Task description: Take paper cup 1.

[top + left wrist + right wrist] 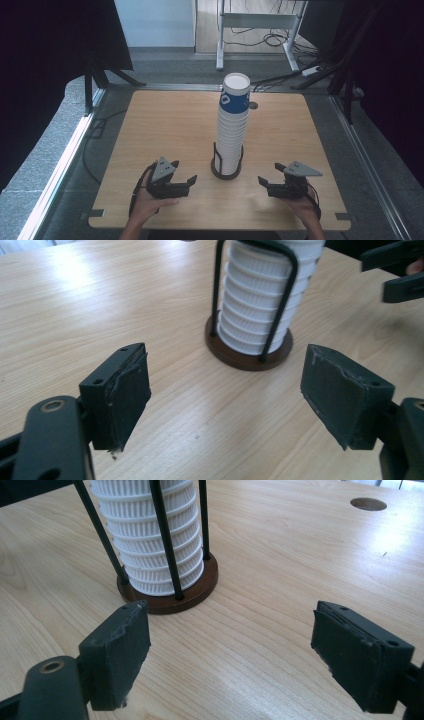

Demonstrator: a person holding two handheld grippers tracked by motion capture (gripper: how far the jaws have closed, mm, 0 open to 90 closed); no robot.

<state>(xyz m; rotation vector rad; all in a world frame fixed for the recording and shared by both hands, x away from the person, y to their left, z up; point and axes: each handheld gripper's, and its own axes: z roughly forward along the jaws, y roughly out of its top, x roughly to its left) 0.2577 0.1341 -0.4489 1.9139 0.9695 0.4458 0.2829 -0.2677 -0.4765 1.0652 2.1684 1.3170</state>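
Note:
A tall stack of white paper cups [233, 125], the top one with a blue band, stands upright in a black wire holder on a round brown base [226, 174] near the table's front middle. My left gripper [182, 175] rests on the table left of the holder, open and holding nothing. Right of the holder my right gripper [270, 174] also stands open, nothing between its pads. In the left gripper view the stack [265, 295] rises ahead between the jaws, with the other gripper [395, 270] at the top right. In the right gripper view the holder base [195, 592] sits ahead left.
The wooden table [165, 125] has a round cable hole [252, 105] behind the stack. Black curtains flank both sides. A white desk frame and cables [270, 37] lie on the floor beyond the far edge.

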